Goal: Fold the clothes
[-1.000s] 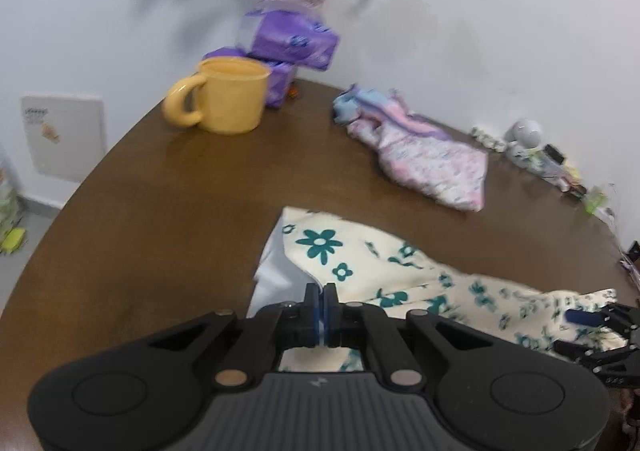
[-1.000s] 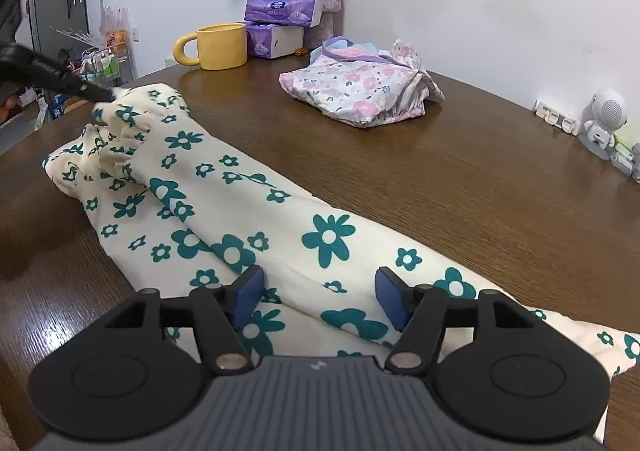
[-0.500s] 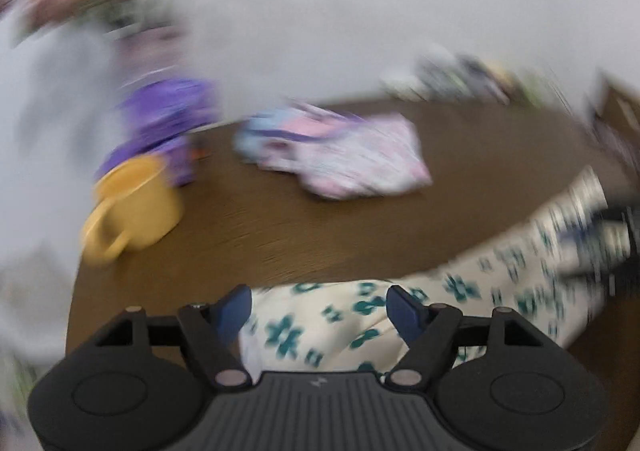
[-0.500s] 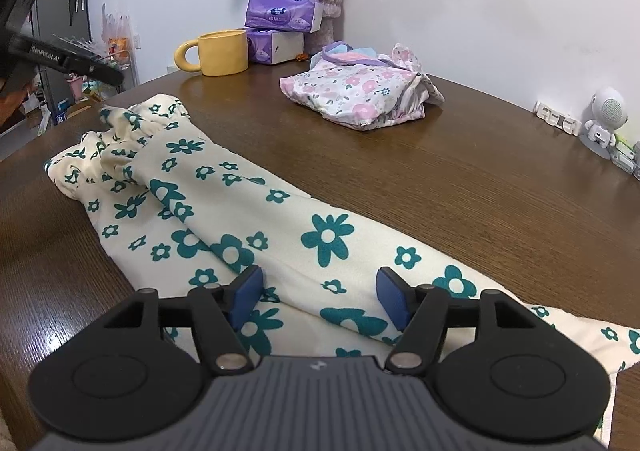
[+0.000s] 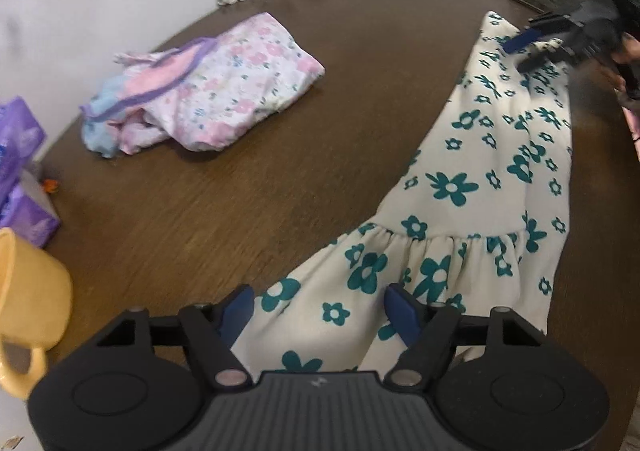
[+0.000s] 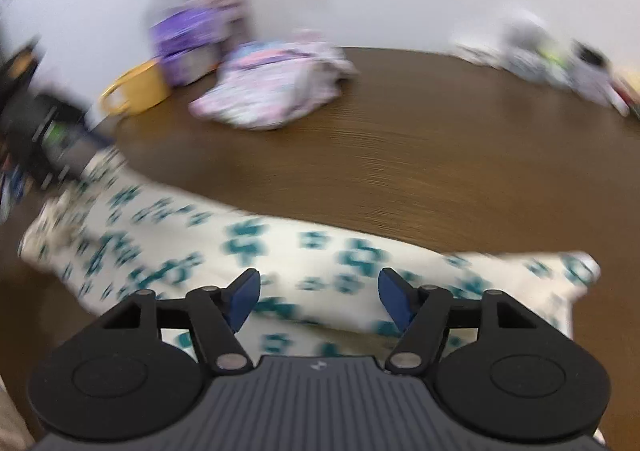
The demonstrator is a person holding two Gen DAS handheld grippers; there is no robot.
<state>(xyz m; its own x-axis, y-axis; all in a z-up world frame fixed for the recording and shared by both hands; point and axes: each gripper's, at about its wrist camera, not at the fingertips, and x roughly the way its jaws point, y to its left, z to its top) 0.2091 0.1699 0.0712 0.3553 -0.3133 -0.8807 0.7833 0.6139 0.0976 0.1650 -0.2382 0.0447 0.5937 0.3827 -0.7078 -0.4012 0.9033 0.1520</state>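
Cream dress (image 5: 472, 211) with teal flowers lay stretched, gathered seam across it, on wooden table (image 5: 248, 187), left gripper (image 5: 320, 311) jaws just opened then narrowed slightly, empty, right gripper (image 6: 318, 297) jaws just widened, empty.

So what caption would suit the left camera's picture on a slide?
Open left tongs over a cream dress with teal flowers on a brown table.

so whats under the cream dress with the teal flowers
The cream dress lies stretched flat on the brown wooden table, which shows all around its edges. No lump suggests anything beneath it, but the cloth hides the tabletop there, so that cannot be confirmed.
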